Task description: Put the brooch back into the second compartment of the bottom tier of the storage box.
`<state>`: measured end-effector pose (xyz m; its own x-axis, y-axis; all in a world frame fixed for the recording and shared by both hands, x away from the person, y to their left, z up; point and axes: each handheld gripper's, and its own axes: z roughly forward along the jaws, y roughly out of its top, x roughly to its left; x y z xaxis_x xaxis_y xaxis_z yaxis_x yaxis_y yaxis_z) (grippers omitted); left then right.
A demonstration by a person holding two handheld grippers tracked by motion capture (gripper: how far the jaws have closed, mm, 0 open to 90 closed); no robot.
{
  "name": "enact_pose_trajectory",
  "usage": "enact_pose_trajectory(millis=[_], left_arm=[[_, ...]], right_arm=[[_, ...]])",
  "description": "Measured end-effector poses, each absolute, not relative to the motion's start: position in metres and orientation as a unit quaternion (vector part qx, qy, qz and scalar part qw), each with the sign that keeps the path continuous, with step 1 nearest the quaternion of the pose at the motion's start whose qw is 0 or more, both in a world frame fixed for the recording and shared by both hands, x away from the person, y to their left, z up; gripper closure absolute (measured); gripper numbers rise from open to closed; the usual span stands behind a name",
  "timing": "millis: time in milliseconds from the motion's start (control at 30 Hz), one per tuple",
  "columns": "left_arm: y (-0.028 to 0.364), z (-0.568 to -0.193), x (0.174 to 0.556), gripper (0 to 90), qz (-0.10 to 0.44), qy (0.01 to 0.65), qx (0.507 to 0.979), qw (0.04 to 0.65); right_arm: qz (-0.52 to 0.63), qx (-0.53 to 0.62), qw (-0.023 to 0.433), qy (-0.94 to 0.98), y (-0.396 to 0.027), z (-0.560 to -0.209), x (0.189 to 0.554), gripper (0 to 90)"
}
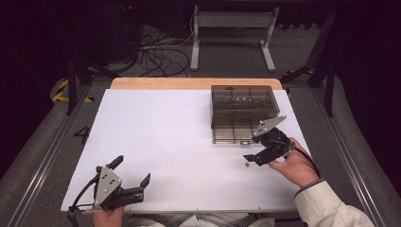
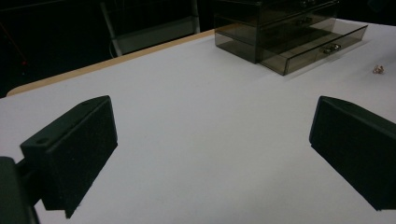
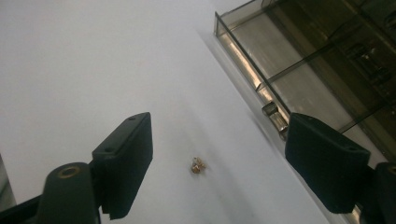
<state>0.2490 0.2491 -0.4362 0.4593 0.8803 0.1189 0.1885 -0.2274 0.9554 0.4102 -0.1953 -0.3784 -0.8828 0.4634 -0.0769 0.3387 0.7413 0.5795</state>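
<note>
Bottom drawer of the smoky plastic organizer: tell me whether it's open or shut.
Open. The bottom drawer juts forward past the drawers above it in the left gripper view, its knob beside the right claw.

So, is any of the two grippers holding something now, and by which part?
Nothing is held. The right gripper has open jaws around the small gold piece without touching it; the left gripper is open over bare table.

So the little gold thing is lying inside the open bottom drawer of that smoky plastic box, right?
Not quite. The small gold object lies on the white table, outside the open bottom drawer of the smoky plastic drawer box. The right gripper view shows it between the open right gripper jaws, untouched.
</note>
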Motion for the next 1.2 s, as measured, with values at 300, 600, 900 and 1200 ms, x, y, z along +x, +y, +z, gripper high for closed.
enact_pose_trajectory(millis=[300, 600, 900, 1200], left_arm=[[0.249, -0.436, 0.249, 1.8, 0.353, 0.382, 0.7, 0.49], [0.249, -0.436, 0.249, 1.8, 0.352, 0.383, 0.699, 0.49], [0.248, -0.437, 0.25, 1.8, 0.35, 0.384, 0.699, 0.491], [0.248, -0.437, 0.25, 1.8, 0.35, 0.384, 0.699, 0.491]], right_arm=[[0.246, 0.228, 0.08, 0.939, -0.19, -0.386, 0.417, 28.2], [0.214, 0.226, 0.065, 0.948, -0.186, -0.393, 0.419, 31.8], [0.184, 0.221, 0.052, 0.956, -0.181, -0.4, 0.422, 39.9], [0.154, 0.219, 0.041, 0.963, -0.177, -0.409, 0.425, 40.9]])
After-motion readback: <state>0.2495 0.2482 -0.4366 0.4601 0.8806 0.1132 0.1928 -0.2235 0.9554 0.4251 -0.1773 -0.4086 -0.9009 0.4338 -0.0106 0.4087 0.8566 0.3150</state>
